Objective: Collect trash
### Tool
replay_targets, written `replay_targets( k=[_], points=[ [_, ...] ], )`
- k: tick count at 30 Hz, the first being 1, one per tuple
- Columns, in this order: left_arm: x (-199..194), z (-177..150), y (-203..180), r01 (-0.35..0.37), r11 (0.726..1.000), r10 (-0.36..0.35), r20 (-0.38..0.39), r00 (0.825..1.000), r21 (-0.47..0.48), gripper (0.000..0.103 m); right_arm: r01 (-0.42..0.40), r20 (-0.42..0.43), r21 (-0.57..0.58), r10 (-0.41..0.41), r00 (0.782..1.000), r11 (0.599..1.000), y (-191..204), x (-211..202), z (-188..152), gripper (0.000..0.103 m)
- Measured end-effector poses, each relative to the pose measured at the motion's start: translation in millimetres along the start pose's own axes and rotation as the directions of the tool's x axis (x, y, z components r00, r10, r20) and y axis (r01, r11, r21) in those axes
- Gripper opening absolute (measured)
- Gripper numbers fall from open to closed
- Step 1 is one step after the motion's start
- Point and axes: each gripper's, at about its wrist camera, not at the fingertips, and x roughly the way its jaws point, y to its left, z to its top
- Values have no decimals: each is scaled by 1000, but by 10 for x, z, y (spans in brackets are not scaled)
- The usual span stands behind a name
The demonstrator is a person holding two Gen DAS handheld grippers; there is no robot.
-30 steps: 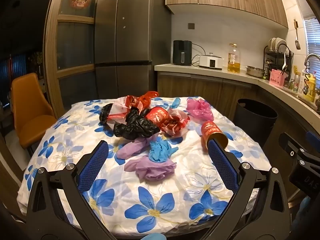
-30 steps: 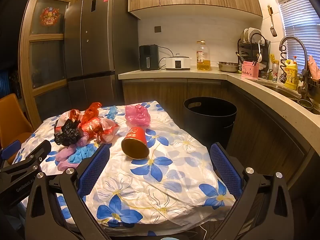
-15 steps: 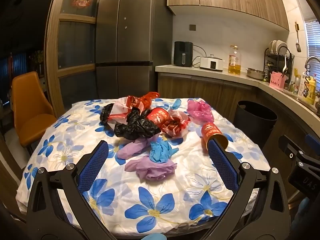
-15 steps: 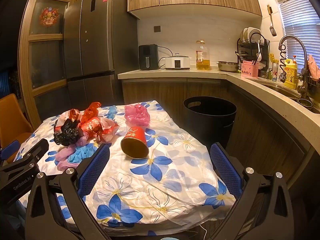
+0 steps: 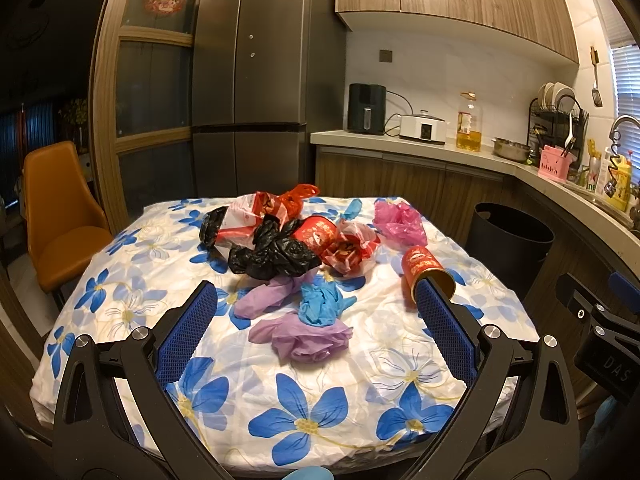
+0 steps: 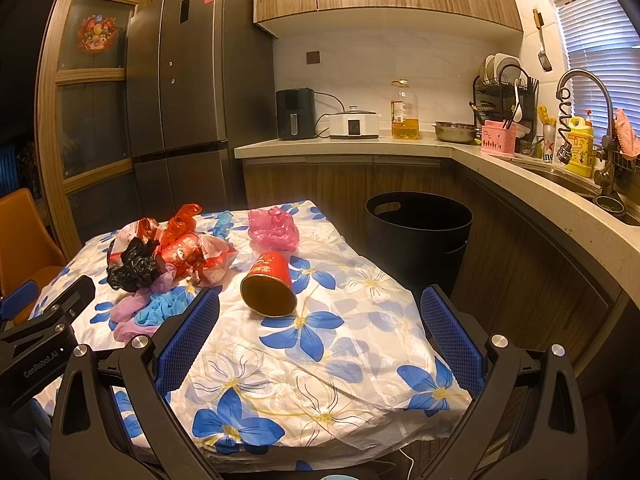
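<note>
With its blue-padded fingers spread wide and holding nothing, the left gripper (image 5: 316, 332) hovers above the near edge of a table with a blue-flowered cloth (image 5: 312, 412). Likewise wide apart and empty, the right gripper (image 6: 320, 332) hovers over the table's right side. Between them lie crumpled purple gloves (image 5: 304, 338), a blue glove (image 5: 322, 306), black bags (image 5: 276, 254) and a tipped red paper cup (image 6: 270, 286). A black bin (image 6: 420, 236) stands beside the table.
</note>
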Motion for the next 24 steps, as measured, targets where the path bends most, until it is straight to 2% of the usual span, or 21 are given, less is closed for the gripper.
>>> replay_targets(
  k=[24],
  points=[
    [-9,7,8,1,1000,-1,1,1000,-2,97,1,1,3,-1,1000,1000,-35,-6,-19,98]
  ],
)
